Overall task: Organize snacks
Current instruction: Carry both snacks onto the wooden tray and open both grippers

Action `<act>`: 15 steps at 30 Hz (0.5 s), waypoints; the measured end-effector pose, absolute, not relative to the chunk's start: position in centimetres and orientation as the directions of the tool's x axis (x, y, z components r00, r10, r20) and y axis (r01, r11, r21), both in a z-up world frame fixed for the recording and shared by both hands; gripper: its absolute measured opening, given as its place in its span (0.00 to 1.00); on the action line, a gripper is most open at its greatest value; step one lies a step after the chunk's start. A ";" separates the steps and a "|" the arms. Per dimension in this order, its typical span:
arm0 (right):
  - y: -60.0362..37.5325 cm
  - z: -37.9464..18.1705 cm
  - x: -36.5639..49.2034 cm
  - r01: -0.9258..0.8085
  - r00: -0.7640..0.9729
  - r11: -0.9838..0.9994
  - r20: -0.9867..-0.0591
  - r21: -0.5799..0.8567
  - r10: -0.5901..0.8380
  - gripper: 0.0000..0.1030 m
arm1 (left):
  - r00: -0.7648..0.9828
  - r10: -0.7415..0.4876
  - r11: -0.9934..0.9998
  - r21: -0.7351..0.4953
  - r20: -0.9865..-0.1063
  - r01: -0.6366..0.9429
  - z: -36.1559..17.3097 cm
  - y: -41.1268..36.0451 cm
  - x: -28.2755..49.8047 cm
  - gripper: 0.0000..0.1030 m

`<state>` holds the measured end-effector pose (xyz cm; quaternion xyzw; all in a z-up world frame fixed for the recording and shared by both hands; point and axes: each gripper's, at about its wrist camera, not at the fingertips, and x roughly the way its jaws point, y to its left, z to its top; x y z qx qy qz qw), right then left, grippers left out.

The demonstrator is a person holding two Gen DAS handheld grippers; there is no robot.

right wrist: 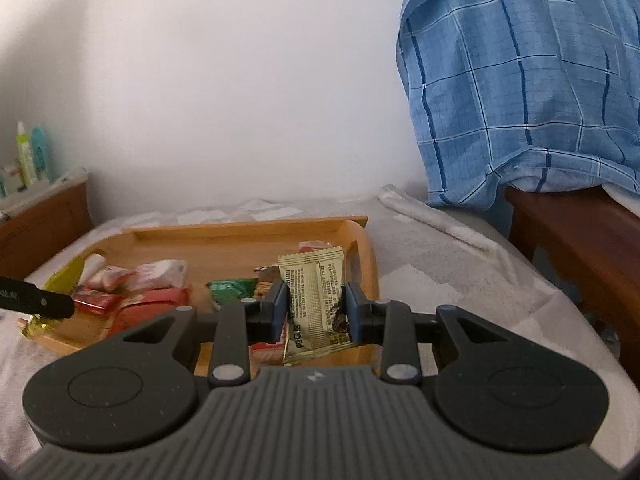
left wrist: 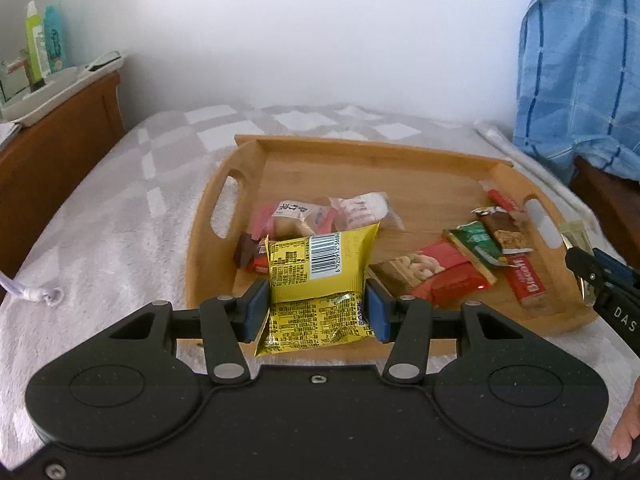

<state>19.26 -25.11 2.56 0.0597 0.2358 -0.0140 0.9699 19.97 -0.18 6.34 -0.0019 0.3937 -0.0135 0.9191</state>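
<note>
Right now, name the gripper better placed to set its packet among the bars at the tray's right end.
Right. The right gripper holds its beige packet beside the right handle; the left gripper holds the yellow packet near the tray's left half.

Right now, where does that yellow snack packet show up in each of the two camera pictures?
Left wrist view: the yellow snack packet sits low in the middle, clamped between this gripper's blue jaws, barcode facing up.
Right wrist view: only a yellow sliver at the far left edge, above the other gripper's black tip.
Shared landmark: the wooden tray on the grey checked blanket.
</note>
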 end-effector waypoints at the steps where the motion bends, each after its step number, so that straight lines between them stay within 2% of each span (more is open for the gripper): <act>1: -25.0 2.4 19.5 0.058 0.884 0.993 -0.468 0.106 -0.002 0.35 | 0.687 -0.019 1.000 -0.004 -0.726 0.023 6.1 -0.3 20.3 0.47; 6: -24.5 1.4 21.0 0.065 0.853 0.992 -0.521 0.109 0.001 0.35 | 0.687 -0.002 0.997 0.048 -0.727 0.053 5.5 -1.3 21.3 0.47; 15: -24.1 0.9 22.1 0.066 0.834 0.992 -0.552 0.107 0.004 0.35 | 0.677 0.027 0.995 0.084 -0.735 0.052 4.1 -1.6 22.8 0.47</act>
